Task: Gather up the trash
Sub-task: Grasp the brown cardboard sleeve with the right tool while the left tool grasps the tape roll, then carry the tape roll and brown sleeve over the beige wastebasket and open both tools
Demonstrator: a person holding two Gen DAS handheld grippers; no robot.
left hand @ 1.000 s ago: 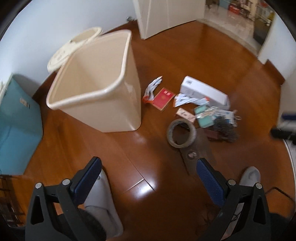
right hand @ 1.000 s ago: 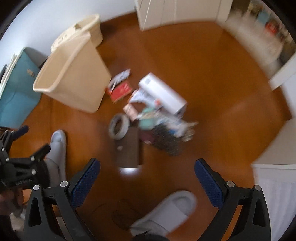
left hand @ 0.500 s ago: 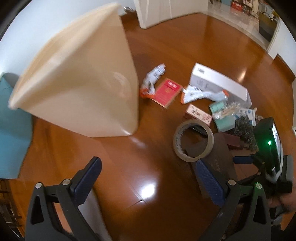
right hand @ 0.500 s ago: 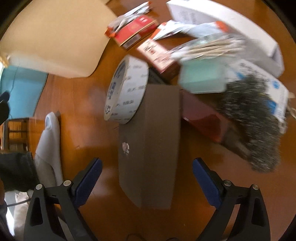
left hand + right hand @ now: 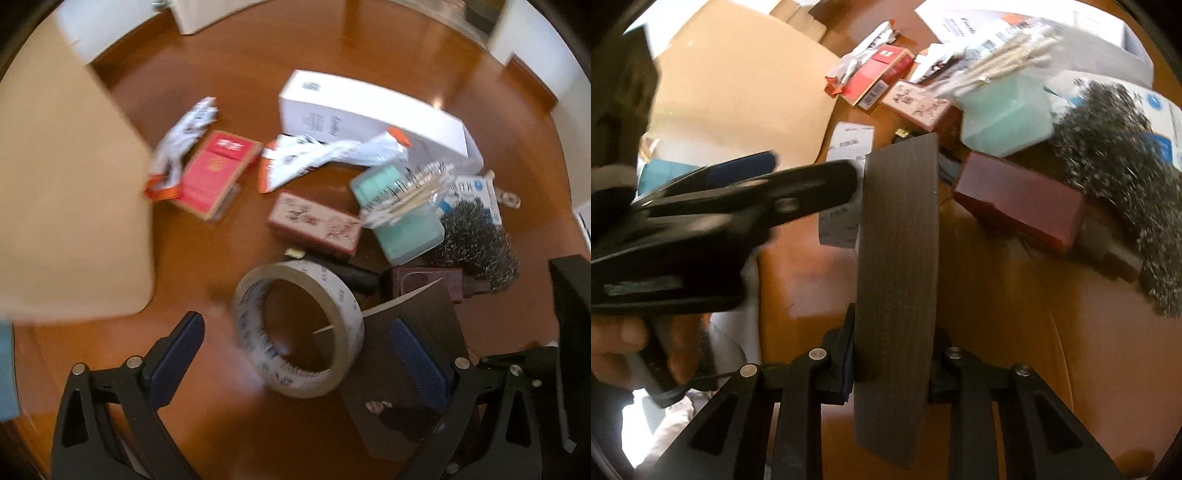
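Note:
Trash lies in a pile on the wooden floor. My right gripper [image 5: 890,373] is shut on a dark brown flat card [image 5: 897,266], which stands on edge between its fingers; the card also shows in the left wrist view [image 5: 410,354]. My left gripper [image 5: 295,350] is open, low over a tape roll [image 5: 299,328] that sits between its fingers. Behind lie a red booklet [image 5: 216,171], a patterned small box [image 5: 314,223], a mint green case [image 5: 402,214], a white box [image 5: 369,118] and a steel wool pad [image 5: 476,243]. The beige trash bin [image 5: 66,192] stands at left.
A maroon box [image 5: 1019,201] lies right of the card. A crumpled white wrapper [image 5: 184,136] and a white-orange wrapper [image 5: 325,155] lie by the booklet. Cotton swabs [image 5: 1008,59] rest on the green case. The left gripper's body [image 5: 701,229] crosses the right wrist view.
Both grippers dropped toward the pile. My right gripper closed on the dark card and lifted it on edge. My left gripper moved in over the tape roll.

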